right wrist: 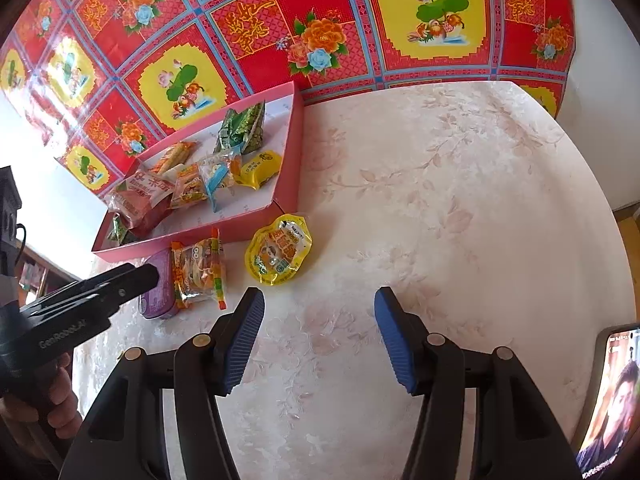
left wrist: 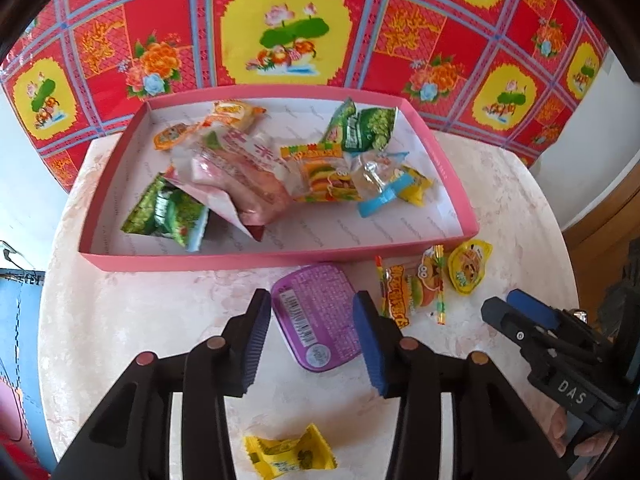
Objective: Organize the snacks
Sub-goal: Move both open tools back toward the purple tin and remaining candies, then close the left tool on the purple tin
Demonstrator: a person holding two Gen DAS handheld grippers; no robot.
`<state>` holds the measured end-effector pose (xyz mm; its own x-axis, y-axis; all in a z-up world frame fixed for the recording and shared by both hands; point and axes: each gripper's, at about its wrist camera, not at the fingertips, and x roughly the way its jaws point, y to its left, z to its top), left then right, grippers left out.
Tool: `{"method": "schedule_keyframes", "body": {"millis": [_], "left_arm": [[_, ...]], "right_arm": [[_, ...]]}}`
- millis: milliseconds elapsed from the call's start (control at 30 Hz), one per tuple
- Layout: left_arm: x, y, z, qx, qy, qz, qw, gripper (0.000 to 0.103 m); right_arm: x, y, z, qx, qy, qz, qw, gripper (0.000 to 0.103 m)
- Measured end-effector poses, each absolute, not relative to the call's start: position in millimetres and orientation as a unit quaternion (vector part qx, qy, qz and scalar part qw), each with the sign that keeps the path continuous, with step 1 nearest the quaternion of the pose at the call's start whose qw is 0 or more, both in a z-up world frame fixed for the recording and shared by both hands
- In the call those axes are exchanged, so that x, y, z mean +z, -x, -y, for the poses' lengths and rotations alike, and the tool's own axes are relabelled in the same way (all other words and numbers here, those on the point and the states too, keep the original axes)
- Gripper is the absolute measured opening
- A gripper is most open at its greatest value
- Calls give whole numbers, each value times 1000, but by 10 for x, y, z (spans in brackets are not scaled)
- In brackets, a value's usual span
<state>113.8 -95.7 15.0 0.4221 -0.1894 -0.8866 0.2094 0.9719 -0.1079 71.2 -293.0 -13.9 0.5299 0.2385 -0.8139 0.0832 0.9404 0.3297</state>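
Note:
A pink tray [left wrist: 276, 259] on the table holds several snack packets, among them a pink bag [left wrist: 236, 176] and green packets [left wrist: 168, 212]. My left gripper [left wrist: 314, 340] is open, its jaws on either side of a purple snack cup [left wrist: 318, 316] lying on the table just before the tray. A burger gummy pack [left wrist: 412, 288], a round yellow pack [left wrist: 468, 266] and a small yellow candy [left wrist: 288, 454] lie loose on the table. My right gripper [right wrist: 320, 338] is open and empty over bare table, right of the round yellow pack [right wrist: 280, 250].
The table [right wrist: 440, 200] has a pale floral cloth. A red and yellow patterned sheet [left wrist: 288, 28] hangs behind the tray. A phone [right wrist: 612, 400] stands at the right table edge. The right gripper also shows in the left wrist view [left wrist: 516, 308].

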Motion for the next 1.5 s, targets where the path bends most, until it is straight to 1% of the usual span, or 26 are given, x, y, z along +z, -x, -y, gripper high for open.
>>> {"method": "schedule_keyframes", "body": {"millis": [133, 333, 400, 500, 600, 700, 1100, 1300, 1500], "left_arm": [[102, -1173, 1001, -111, -9, -528, 842, 52], [50, -1182, 1096, -94, -37, -528, 843, 56], [-7, -1191, 1112, -91, -40, -537, 838, 56], [-10, -1149, 1154, -89, -64, -523, 845, 56], [-17, -1137, 1150, -89, -66, -521, 846, 56], [-9, -1132, 1109, -89, -65, -522, 846, 53], [111, -957, 572, -63, -38, -510, 857, 53], [122, -950, 321, -43, -17, -506, 862, 53], [49, -967, 216, -37, 2, -507, 861, 53]], "right_arm": [[-141, -706, 2925, 46, -162, -481, 861, 59], [-141, -710, 2914, 48, -158, -477, 863, 59], [-142, -708, 2919, 49, -158, -476, 864, 60], [-142, -709, 2915, 51, -156, -475, 865, 60], [-144, -707, 2908, 51, -154, -474, 866, 60], [-143, -707, 2906, 50, -154, -473, 866, 60], [-102, -706, 2820, 49, -154, -483, 861, 60], [6, -687, 2590, 72, -135, -476, 866, 60], [-17, -714, 2318, 94, -121, -484, 861, 60]]}}
